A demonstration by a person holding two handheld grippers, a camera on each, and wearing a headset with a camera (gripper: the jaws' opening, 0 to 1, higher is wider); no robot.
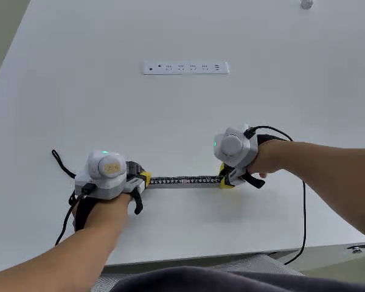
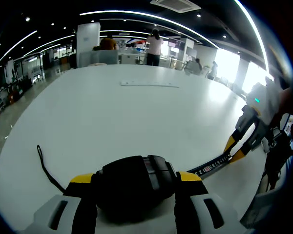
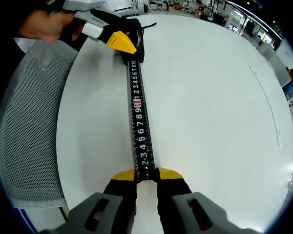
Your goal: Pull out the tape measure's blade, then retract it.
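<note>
Clamping the rounded black tape measure, the left tongs hold it on the smooth white table; the right tongs pinch the flat, numbered blade at its tip.

White table in a big open-plan hall

A white power strip lies flat toward the table's far side, its sockets in a row. It is well apart from a small grey round object at the far right edge. A grey mesh chair seat sits against the near edge. Beyond the table, a person in a white top stands among desks, under long curved ceiling light strips and a ceiling vent, with bright windows to the right.
</note>
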